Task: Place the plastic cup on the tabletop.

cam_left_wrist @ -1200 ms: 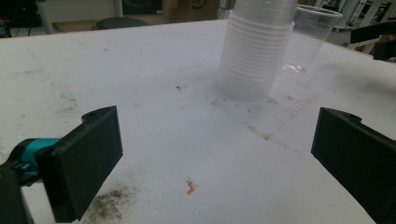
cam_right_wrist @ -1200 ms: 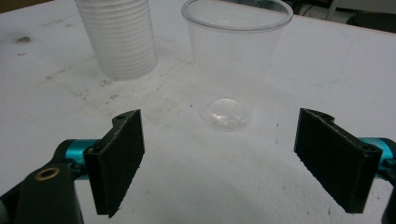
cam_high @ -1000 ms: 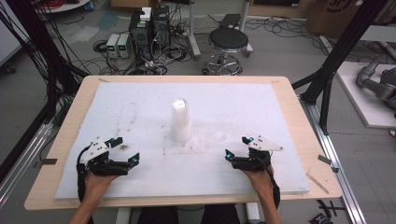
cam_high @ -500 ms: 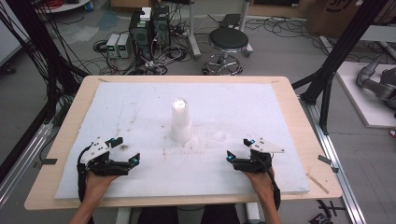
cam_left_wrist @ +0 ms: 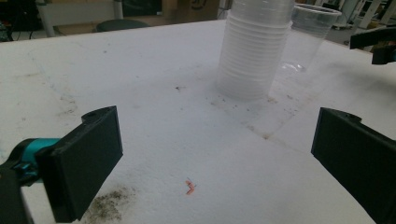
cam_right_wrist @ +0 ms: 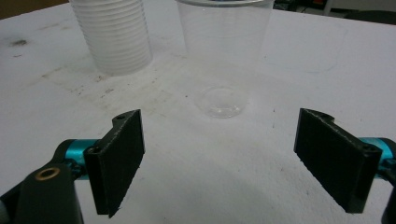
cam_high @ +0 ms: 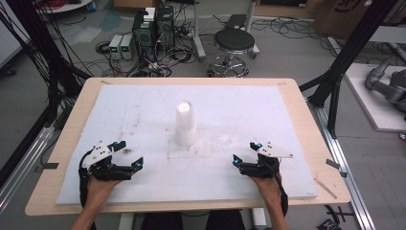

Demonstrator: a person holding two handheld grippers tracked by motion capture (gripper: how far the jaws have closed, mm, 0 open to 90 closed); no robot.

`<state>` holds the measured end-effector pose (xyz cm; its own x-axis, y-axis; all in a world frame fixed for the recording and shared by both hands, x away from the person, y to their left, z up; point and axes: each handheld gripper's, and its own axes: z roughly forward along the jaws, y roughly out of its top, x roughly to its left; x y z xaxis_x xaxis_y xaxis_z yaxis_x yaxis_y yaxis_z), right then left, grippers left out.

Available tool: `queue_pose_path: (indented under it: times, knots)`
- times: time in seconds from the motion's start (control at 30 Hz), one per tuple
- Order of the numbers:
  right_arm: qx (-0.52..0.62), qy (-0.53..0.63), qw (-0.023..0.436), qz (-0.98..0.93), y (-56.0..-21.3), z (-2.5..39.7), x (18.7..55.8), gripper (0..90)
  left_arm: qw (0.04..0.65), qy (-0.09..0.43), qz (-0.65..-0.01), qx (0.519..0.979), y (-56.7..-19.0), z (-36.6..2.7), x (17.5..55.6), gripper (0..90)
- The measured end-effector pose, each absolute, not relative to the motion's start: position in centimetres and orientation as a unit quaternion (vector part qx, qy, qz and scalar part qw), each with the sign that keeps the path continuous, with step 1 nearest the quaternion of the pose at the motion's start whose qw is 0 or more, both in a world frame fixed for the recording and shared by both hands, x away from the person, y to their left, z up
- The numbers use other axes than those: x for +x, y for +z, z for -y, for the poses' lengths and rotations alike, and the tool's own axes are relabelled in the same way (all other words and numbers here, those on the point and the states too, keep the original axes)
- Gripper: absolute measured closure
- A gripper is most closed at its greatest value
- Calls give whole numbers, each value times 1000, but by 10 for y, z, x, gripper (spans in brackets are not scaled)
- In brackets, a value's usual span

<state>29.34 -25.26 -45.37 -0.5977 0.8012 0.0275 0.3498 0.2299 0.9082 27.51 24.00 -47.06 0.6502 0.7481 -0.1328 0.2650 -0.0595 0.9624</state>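
One tall stack of translucent cups (cam_high: pixel 185 123)

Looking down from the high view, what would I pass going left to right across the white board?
Left gripper → stack of cups → single clear cup → right gripper.

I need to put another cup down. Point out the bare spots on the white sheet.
Bare: the far half behind the tall stack of clear plastic cups, and the front strip between both tongs. Crowded: beside the stack, where a single clear plastic cup stands.
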Motion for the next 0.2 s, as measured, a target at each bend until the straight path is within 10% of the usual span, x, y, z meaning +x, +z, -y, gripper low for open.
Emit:
queue_pose_path:
  times: [0.2]
  knots:
    - [380, 485, 231, -753, -454, 252, 294, 163, 582, 208, -363, 698, -471, -241, 275, 19]
